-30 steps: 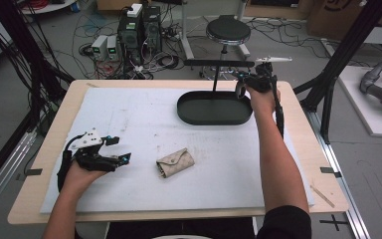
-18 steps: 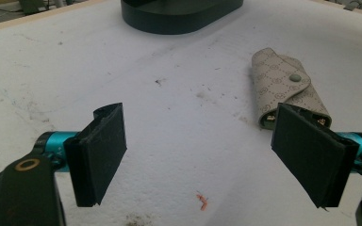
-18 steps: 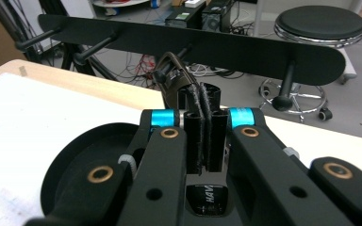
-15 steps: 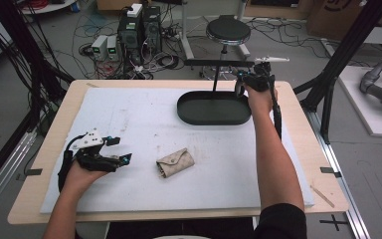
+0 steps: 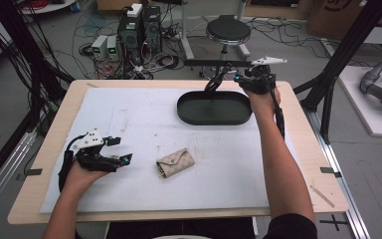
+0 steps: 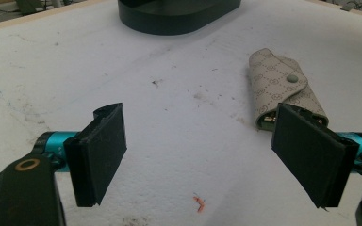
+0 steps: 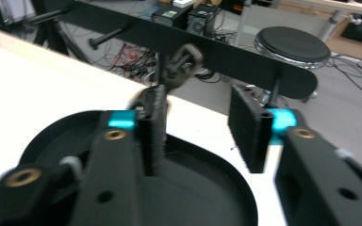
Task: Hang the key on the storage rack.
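A dark key loop hangs from a peg of the black rack over the back rim of the black oval tray; the high view shows the key loop dangling free. My right gripper is right in front of it. Its jaws have just been opening, with nothing between them and the loop close to the left pad. In the high view the right gripper points left at the rack. A beige key pouch lies mid-table. The left gripper rests open left of the key pouch.
The tray is beneath my right gripper and looks empty. The rack's bar has further bare pegs. A white mat covers the wooden table. Behind the table are a stool and computers with cables.
The right gripper's jaws have parted beside the hanging loop, and the hand has barely shifted. The left hand and the pouch have stayed where they were.
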Motion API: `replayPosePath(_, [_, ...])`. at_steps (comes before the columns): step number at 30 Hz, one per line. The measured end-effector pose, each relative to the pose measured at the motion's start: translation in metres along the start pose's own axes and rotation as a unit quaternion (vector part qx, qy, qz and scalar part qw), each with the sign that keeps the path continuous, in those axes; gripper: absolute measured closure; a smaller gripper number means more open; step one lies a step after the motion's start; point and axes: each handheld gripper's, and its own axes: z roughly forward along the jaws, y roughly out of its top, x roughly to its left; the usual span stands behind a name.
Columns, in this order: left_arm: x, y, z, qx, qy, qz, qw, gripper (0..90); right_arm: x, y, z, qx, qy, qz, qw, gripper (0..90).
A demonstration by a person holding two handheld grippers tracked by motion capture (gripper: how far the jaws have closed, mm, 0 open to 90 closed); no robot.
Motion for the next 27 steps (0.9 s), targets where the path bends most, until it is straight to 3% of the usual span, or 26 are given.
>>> replayPosePath(1, [0.0,0.0,0.0,-0.001,0.0,-0.001,1.0,18.5,0.0,0.0,0.0,0.0,0.0,0.0,1.0,54.1])
replayPosePath(2, [-0.001,0.0,0.0,-0.002,0.0,-0.002,1.0,18.5,0.002,-0.001,-0.004,0.02,0.008,-0.014,0.9997,49.7])
replayPosePath(6, [-0.001,0.001,0.0,-0.001,0.001,-0.002,1.0,18.5,0.008,-0.01,-0.017,0.016,0.016,-0.032,0.9992,46.1])
replayPosePath(10, [-0.002,0.002,0.001,0.001,0.0,0.0,1.0,18.5,0.01,-0.021,-0.025,0.035,0.036,-0.023,0.9985,40.4])
replayPosePath(11, [-0.002,0.002,0.002,0.001,-0.001,-0.001,1.0,18.5,0.012,-0.03,-0.03,0.033,0.044,-0.033,0.9979,39.7])
replayPosePath(16, [-0.003,0.002,0.002,0.002,-0.002,-0.002,1.0,18.5,0.016,-0.039,-0.037,0.055,0.049,-0.015,0.9972,37.0])
replayPosePath(19, [-0.003,0.002,0.002,0.001,-0.003,0.0,1.0,18.5,0.022,-0.044,-0.044,0.039,0.062,-0.027,0.9969,36.1])
replayPosePath(21, [-0.003,0.002,0.002,0.001,-0.003,0.0,1.0,18.5,0.027,-0.051,-0.048,0.046,0.075,-0.038,0.9954,31.2])
replayPosePath(27, [-0.003,0.002,0.003,0.003,-0.003,-0.001,1.0,18.5,0.03,-0.067,-0.055,0.047,0.091,-0.038,0.994,27.5])
